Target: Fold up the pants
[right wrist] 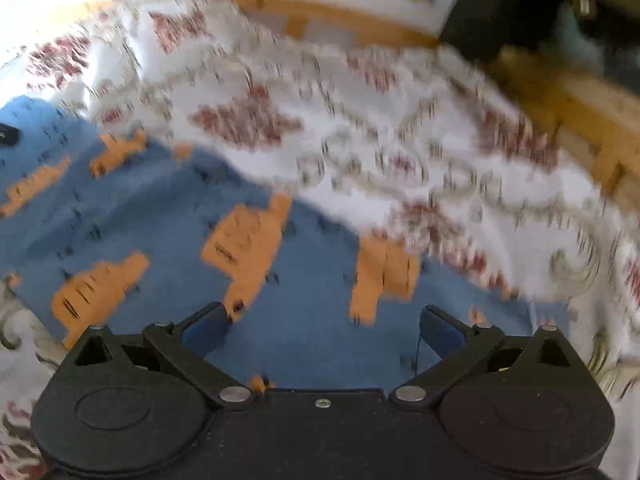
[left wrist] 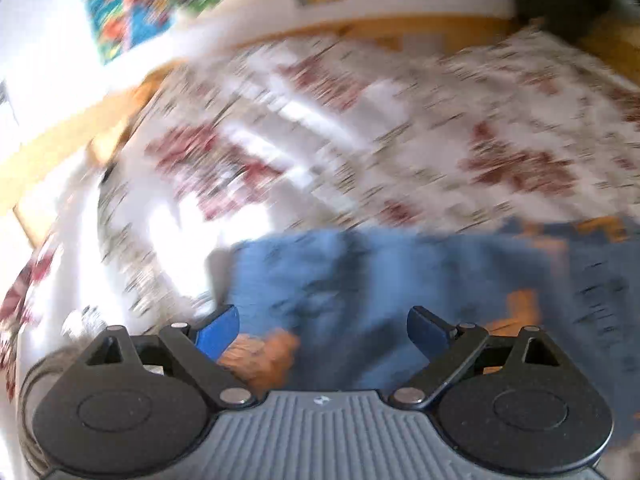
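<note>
While both views are smeared by motion blur, the main layout is readable: the pants (right wrist: 168,216), blue fabric printed with orange animal shapes, lie spread on a bedspread (right wrist: 400,140) with a white ground and a red floral pattern, and a wooden bed frame (right wrist: 320,16) runs along the far edge. In the right wrist view, the right gripper (right wrist: 322,330) hangs over the blue cloth with its jaws spread wide and nothing between them; cloth fills the lower left and centre of that view, and its far edge runs diagonally against the bedspread. In the left wrist view, the left gripper (left wrist: 322,330) is likewise released, its blue-padded fingers apart over the near part of the garment, with one orange print showing just inside the left finger. Neither tool grips fabric. Whether either finger touches the cloth cannot be told through the blur. Judged from these views, the task is at an early or in-between stage: the garment appears as one broad, fairly flat sheet, and no clear fold line, stacked layer or compact bundle is visible, though the whole outline, the waistband and the leg ends are not identifiable. What remains, by this reading, is essentially the folding itself: seizing an edge or corners, carrying them across, and repeating until compact.
</note>
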### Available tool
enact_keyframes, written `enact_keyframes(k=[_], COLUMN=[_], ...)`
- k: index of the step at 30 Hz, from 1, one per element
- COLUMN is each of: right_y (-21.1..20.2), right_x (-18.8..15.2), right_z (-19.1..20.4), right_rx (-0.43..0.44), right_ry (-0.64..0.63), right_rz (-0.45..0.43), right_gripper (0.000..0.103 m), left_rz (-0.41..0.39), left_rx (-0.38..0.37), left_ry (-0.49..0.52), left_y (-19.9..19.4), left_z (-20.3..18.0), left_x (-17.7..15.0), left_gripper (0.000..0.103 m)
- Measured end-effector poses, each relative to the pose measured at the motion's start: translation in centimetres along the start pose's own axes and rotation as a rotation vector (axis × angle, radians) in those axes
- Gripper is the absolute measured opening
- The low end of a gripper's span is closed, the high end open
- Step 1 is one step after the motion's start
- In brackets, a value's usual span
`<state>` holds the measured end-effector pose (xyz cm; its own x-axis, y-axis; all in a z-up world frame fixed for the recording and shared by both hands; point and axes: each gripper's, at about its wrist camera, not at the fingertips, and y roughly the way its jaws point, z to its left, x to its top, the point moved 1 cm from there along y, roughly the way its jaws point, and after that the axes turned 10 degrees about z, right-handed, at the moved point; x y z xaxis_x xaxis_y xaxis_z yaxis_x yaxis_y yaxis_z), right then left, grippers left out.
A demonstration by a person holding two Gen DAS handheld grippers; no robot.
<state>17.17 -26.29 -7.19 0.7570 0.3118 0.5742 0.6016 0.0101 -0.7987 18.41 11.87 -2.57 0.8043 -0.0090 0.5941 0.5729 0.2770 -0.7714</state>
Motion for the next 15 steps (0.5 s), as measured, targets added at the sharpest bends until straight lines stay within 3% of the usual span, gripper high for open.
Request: enact_keyframes(k=[3, 8, 11, 13, 14, 15], right_y=[0.3, 0.2, 0.2, 0.2, 0.2, 0.1], right_x=[-0.3, -0.5, -0.5, -0.5, -0.4, -0.4], right_z=[-1.6, -1.8, -1.9, -1.8, -1.8, -1.8], right_rx=[0.03, -0.012, -0.011, -0.01, -0.011, -0.012], right_ry=[0.094, 0.097, 0.1, 0.106, 0.108, 0.106], right_rz=[0.026, 0.027, 0.028, 0.031, 0.032, 0.033], right_gripper=[0.102, 0.102, 0.102, 0.102, 0.102, 0.102], left_rz=[0.017, 0.02, -0.055, -0.075, -0.056, -0.032], left_rx=[0.053, 0.143, 0.131, 0.17, 0.181, 0.18], left_ry=[-0.029, 0.052, 0.084, 0.118, 0.121, 0.118], left_y=[1.1, -0.3, -2.6, -3.0, -2.6, -2.0], left_z=[2.9, 2.1, 1.7, 1.3, 1.2, 1.3], left_x=[-0.6, -0.3, -0.7, -0.8, -0.6, -0.3], left_gripper=[0.094, 0.094, 0.093, 0.094, 0.092, 0.079])
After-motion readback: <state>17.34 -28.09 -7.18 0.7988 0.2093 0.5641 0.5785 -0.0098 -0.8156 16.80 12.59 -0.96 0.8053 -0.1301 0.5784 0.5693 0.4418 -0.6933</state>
